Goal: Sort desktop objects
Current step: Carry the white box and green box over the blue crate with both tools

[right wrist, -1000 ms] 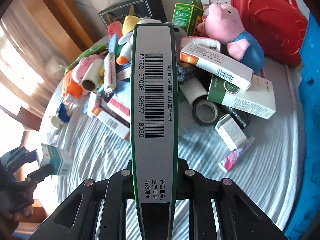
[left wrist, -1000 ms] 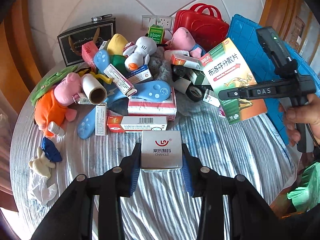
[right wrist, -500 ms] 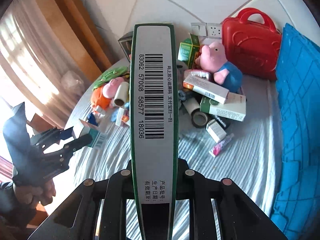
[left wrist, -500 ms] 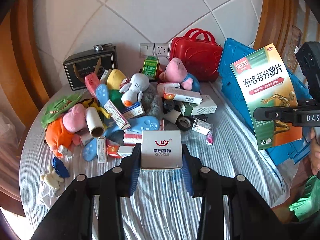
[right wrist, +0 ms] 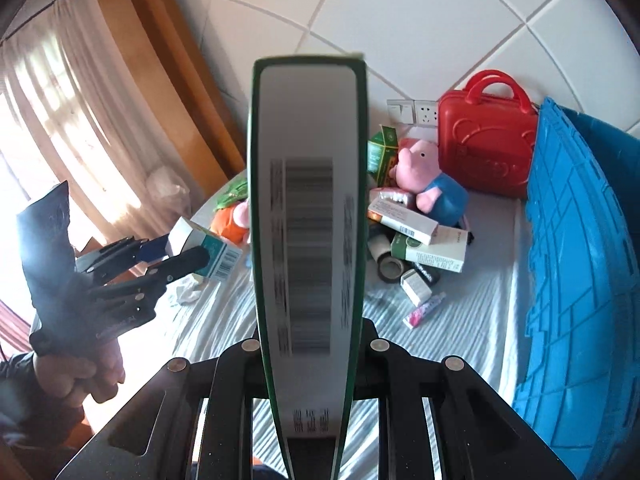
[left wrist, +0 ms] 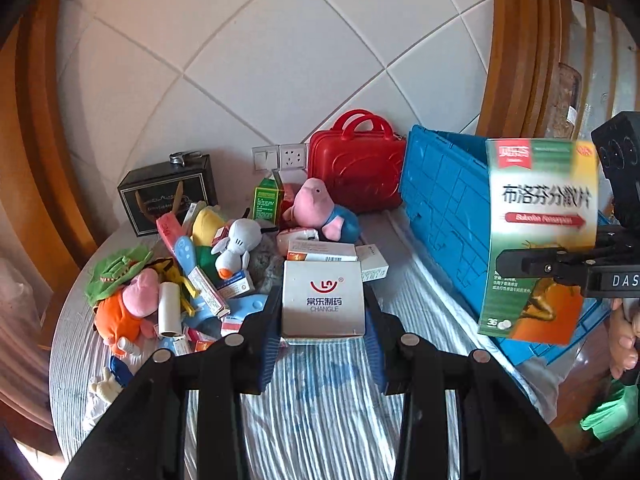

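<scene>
1. Silver-white cardboard medicine box printed with a red logo sits clamped between the blue pads of the left hand-held gripper, held above the tabletop.
2. Flat green-and-white tablet carton is pinched edge-on by the right hand-held gripper, its barcode side facing that camera, beside the blue plastic crate.
3. Striped cloth covers the round tabletop; plush toys, more boxes and a red toy suitcase lie piled at its far side.
4. White tiled wall and wooden frames stand behind.
</scene>
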